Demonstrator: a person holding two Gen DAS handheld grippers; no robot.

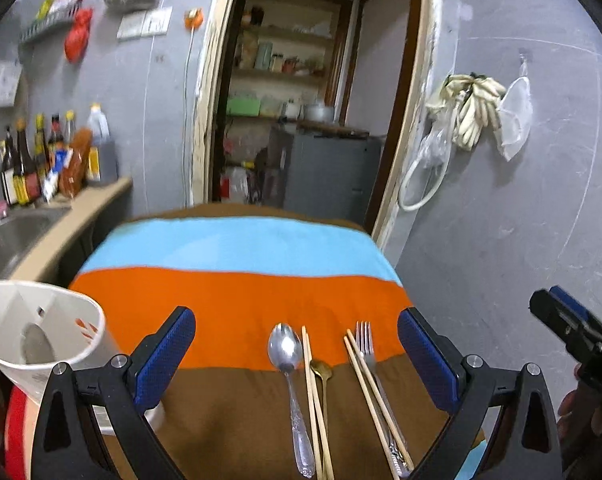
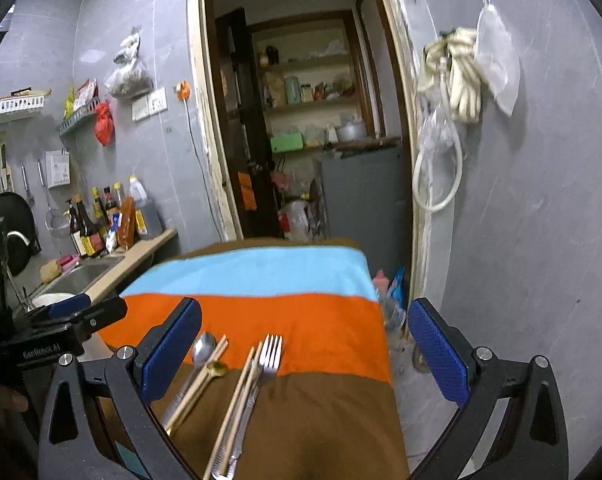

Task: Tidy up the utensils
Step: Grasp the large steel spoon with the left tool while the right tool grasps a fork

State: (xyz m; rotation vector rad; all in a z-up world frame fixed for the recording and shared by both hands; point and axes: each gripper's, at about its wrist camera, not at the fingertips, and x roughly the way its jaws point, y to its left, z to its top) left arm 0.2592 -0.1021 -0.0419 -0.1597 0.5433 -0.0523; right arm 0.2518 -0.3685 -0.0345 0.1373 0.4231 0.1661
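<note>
**Evidently nothing is picked up yet: choose one utensil and take it cleanly**

Both claws are empty. The left gripper (image 1: 297,364) has its jaws spread wide over the cutlery, and the right gripper (image 2: 305,350) is just as wide, hanging over the right part of the striped cloth (image 1: 237,292). Between the left jaws lie the silver spoon (image 1: 287,350), a small gold spoon (image 1: 321,370) tucked among one pair of chopsticks (image 1: 313,392), then a second chopstick pair (image 1: 375,396) crossing the fork (image 1: 365,344). The white holder (image 1: 41,328) stands at the cloth's left edge, beside the left claw, apparently the destination.

The silver spoon looks the easiest start, lying clear on its left side. I would close across its handle, not the bowl, and lift straight so the touching chopsticks stay put. The fork will likely drag its chopsticks along.
</note>
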